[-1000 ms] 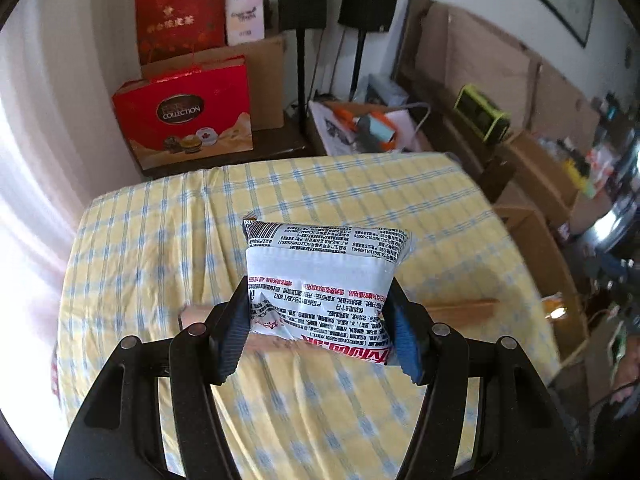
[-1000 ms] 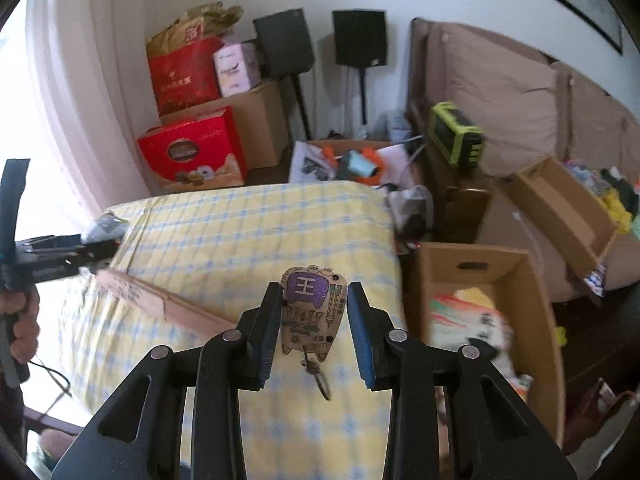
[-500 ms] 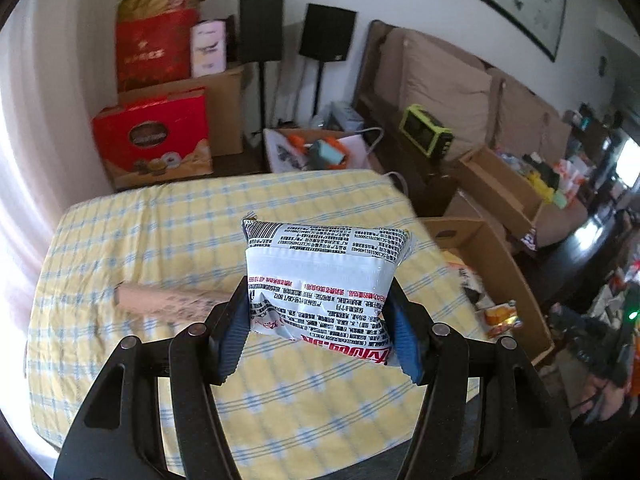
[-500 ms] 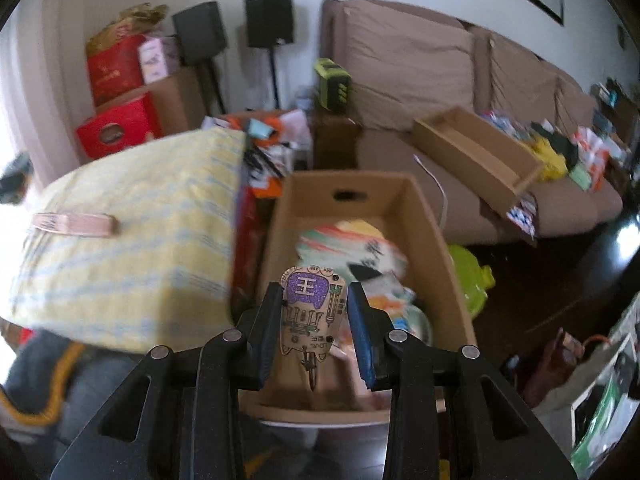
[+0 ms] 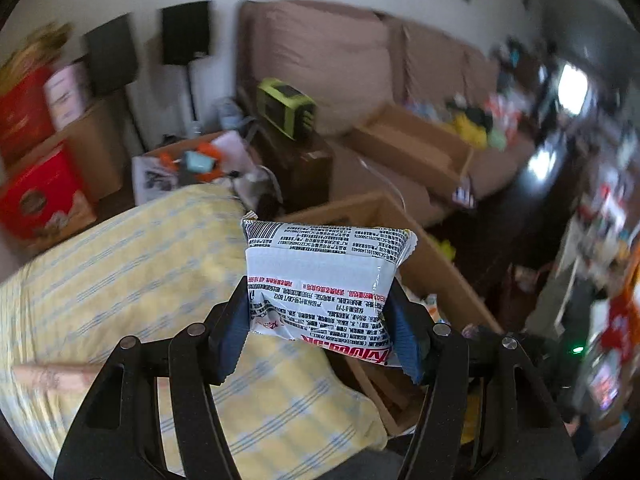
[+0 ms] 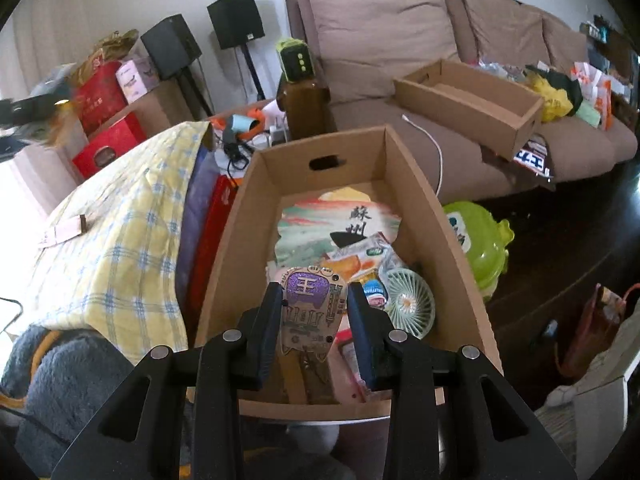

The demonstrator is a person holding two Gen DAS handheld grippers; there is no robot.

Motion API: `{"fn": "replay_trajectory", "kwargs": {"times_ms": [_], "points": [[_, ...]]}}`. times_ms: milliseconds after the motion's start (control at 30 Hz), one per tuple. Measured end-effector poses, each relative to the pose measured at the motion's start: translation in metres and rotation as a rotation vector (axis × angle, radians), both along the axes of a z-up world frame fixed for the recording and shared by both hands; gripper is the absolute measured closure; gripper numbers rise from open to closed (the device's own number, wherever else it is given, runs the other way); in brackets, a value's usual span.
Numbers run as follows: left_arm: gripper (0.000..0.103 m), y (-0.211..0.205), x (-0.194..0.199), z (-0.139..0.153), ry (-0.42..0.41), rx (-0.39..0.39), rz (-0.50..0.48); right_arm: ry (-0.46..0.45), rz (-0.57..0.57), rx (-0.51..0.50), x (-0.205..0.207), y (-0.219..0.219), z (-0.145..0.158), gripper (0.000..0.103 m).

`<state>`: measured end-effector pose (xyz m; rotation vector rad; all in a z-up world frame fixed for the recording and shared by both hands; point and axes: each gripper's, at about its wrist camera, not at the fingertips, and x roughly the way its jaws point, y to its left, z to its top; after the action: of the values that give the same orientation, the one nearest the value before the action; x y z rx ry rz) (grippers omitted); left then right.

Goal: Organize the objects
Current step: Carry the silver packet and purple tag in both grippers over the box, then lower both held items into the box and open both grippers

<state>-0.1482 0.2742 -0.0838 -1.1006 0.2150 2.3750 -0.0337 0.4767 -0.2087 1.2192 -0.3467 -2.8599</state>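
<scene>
The right gripper (image 6: 316,316) is clamped on a flat tooth-shaped badge (image 6: 311,312), its pads pressing both edges; the badge is pale metal with a glittery purple panel bearing a white character near the top and small engraved drawings below. Directly beneath and ahead of this gripper lies an open cardboard box (image 6: 416,184), holding a mint-green handheld fan (image 6: 410,304) just right of the badge, snack packets, and a painted paper fan (image 6: 340,224) farther in. To its left is the surface under a yellow checked cloth (image 6: 120,224), with a slim pink box (image 6: 64,233) lying on it. The left gripper (image 5: 324,316) is clamped on a sealed white packet (image 5: 320,276), puffy, printed with dense black text, a barcode and a red line. Below it lie the cloth's edge and the box wall (image 5: 440,276); a brown sofa (image 5: 328,60) stands beyond, blurred.
</scene>
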Motion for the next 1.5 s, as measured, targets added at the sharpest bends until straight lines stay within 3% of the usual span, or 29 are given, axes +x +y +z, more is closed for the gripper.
{"fn": "replay_trajectory", "kwargs": {"times_ms": [200,333,433,567,933,1500], "points": [[0.043,0.08,-0.01,-0.058,-0.155,-0.046,-0.122,-0.037,-0.042,0.026,0.0,0.024,-0.02,0.07],[0.043,0.1,-0.029,-0.105,-0.278,-0.072,-0.122,-0.062,-0.065,0.039,-0.002,0.036,-0.03,0.07],[0.043,0.109,-0.032,-0.123,-0.329,-0.072,-0.15,-0.083,-0.054,0.091,-0.007,0.034,-0.037,0.07],[0.043,0.122,-0.027,-0.134,-0.329,-0.089,-0.178,-0.102,-0.037,0.09,-0.012,0.033,-0.045,0.07],[0.043,0.129,-0.029,-0.156,-0.408,-0.073,-0.129,-0.222,-0.125,-0.054,-0.016,0.061,-0.066,0.07],[0.039,0.133,-0.025,-0.153,-0.422,-0.085,-0.124,-0.248,-0.092,-0.018,-0.017,0.049,-0.071,0.07]]}}
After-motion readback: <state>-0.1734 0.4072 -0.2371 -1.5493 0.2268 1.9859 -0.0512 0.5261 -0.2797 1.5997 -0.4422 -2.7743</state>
